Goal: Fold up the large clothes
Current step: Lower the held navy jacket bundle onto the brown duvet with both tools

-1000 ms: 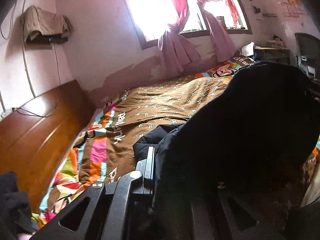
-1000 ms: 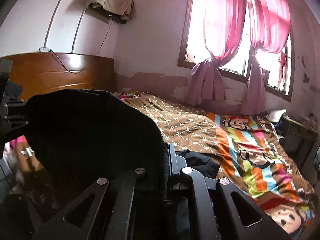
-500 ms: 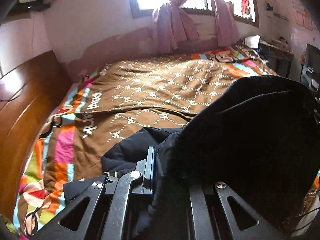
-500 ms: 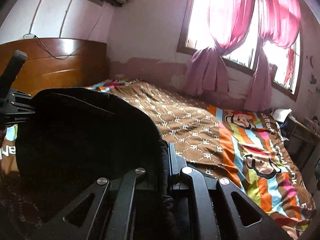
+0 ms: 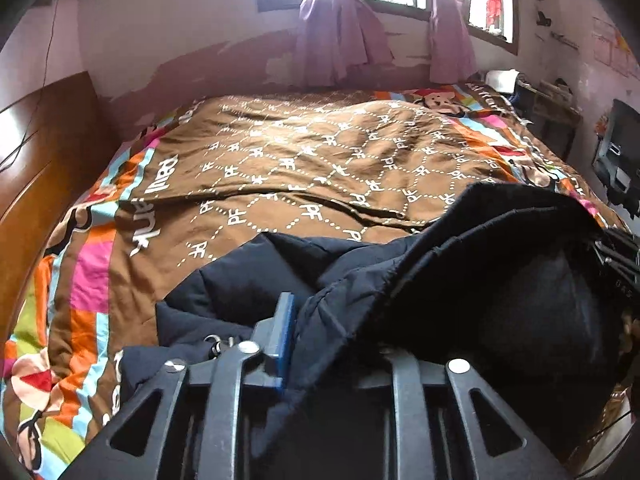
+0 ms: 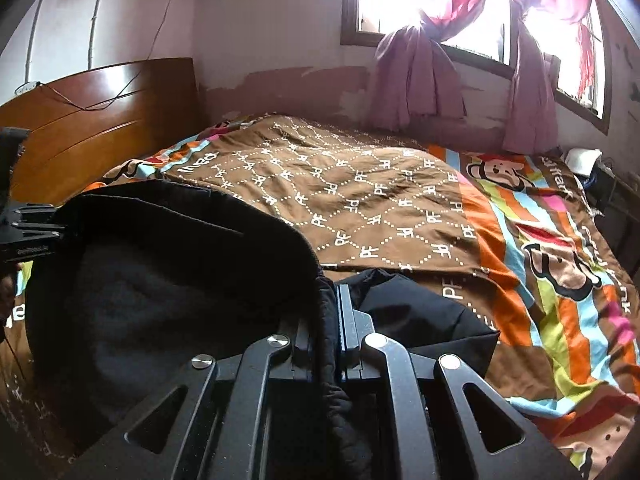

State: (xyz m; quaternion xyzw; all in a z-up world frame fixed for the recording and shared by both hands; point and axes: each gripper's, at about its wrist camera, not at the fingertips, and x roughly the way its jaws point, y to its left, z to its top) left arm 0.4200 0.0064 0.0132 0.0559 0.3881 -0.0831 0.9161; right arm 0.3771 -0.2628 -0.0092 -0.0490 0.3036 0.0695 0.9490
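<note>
A large dark navy padded jacket (image 5: 480,280) hangs between both grippers over the bed, its hood arching up. My left gripper (image 5: 320,336) is shut on the jacket's edge; its right finger is hidden under the cloth. My right gripper (image 6: 326,320) is shut on the jacket (image 6: 160,280) as well, with cloth pinched between the pads. The lower part of the jacket (image 5: 248,280) rests on the brown quilt (image 5: 320,168). The left gripper's body (image 6: 24,224) shows at the left edge of the right wrist view.
The bed carries a brown patterned quilt (image 6: 360,192) over a colourful cartoon sheet (image 6: 560,272). A wooden headboard (image 6: 100,120) stands at the left. Pink curtains (image 6: 416,72) hang at the far window. Cluttered furniture (image 5: 560,112) stands at the right.
Both grippers have tilted and come down toward the bed with the jacket. The jacket's lower part now lies spread on the quilt and more of the bed shows.
</note>
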